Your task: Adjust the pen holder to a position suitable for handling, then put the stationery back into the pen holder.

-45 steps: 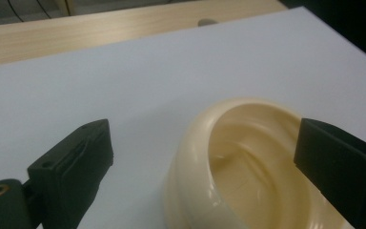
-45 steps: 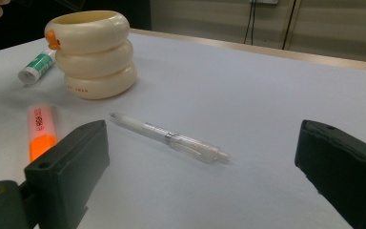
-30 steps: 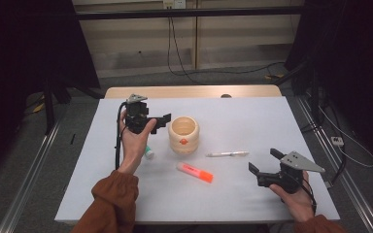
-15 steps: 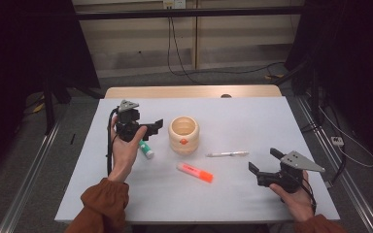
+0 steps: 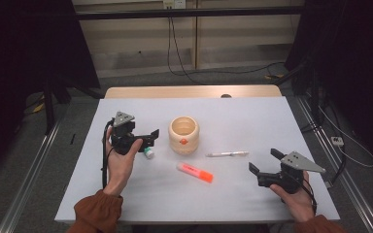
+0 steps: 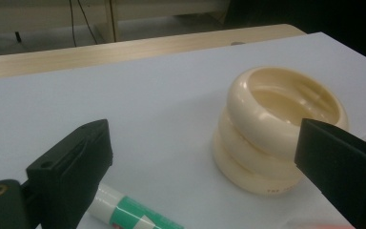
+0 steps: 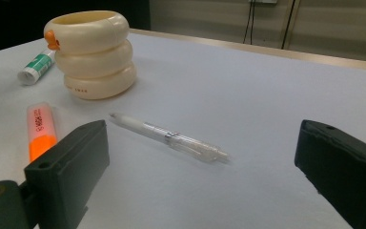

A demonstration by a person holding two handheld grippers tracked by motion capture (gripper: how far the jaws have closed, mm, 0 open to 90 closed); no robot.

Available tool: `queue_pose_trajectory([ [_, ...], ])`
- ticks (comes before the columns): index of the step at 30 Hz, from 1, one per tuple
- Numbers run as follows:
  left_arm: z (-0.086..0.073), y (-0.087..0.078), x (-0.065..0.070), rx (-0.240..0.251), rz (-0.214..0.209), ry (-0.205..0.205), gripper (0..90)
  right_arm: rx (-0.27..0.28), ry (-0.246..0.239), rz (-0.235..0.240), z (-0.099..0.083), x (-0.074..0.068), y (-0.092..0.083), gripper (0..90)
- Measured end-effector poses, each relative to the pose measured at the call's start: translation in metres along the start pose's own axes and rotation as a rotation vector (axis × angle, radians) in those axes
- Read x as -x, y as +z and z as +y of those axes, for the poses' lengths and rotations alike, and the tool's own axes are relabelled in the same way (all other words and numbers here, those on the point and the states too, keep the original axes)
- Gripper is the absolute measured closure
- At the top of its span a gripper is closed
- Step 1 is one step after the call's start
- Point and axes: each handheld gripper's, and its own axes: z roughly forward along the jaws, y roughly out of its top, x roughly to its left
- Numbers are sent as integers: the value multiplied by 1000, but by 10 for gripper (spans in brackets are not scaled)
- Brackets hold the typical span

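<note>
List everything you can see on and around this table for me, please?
Ringed holder: one, cream with an orange spot, upright at table centre.
Glue stick: one, white and green, lying left of the holder.
Highlighter: one, orange, lying in front of the holder.
Pen: one, clear white, lying right of the holder.
Table: one, pale grey top with a wooden far edge.
Left claw: one, black, open above the glue stick.
Right claw: one, black, open, front right.
</note>
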Motion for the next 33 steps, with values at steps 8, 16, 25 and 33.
queue_pose_trajectory([
  [8, -16, -2, 4, -11, 9, 25, 53, 1, -7, 3, 0, 0, -1, 38],
  [16, -19, -4, -1, -26, 19, 13, 56, 1, -7, 8, 0, -1, -1, 38],
  [25, -23, -2, -9, -122, 86, -58, 92, -6, -3, 5, 0, 0, 2, 39],
  [33, -23, 5, -19, -166, 128, -92, 103, -6, -11, 8, 0, -1, 1, 40],
])
